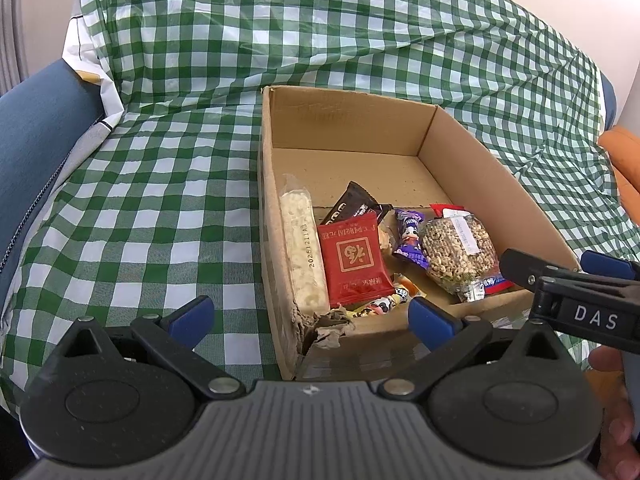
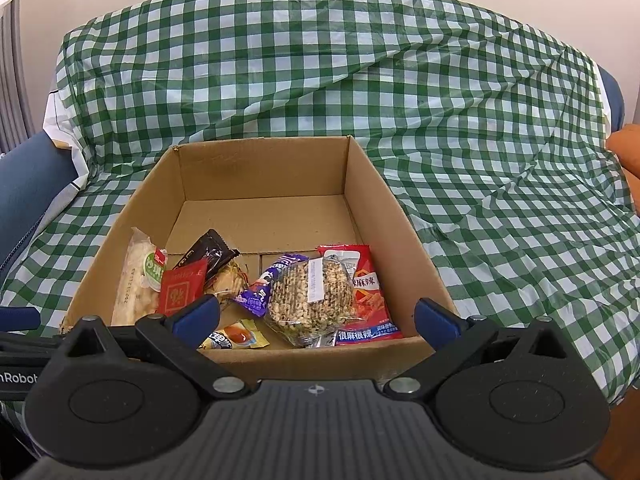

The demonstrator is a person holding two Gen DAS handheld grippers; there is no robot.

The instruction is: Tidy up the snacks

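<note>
An open cardboard box [image 1: 460, 148] [image 2: 376, 208] sits on the green checked cloth and holds several snacks in its near half: a long white rice bar [image 1: 300, 248] [image 2: 134, 284], a red packet [image 1: 354, 264] [image 2: 180, 290], a dark brown wrapper [image 1: 352, 202] [image 2: 210, 256], a purple candy [image 1: 410, 240] [image 2: 260, 286], a clear bag of puffed grain [image 1: 460, 252] [image 2: 312, 296] and a red spicy snack pack [image 2: 366, 292]. My left gripper [image 1: 312, 318] is open and empty over the box's torn near-left corner. My right gripper [image 2: 318, 316] is open and empty above the box's near wall; it also shows at the right in the left wrist view [image 1: 576, 292].
The green checked cloth [image 1: 160, 208] [image 2: 500, 220] drapes over a blue sofa [image 1: 36, 128] and rises behind the box. An orange cushion [image 1: 624, 160] [image 2: 626, 148] lies at the far right. The far half of the box floor is bare cardboard.
</note>
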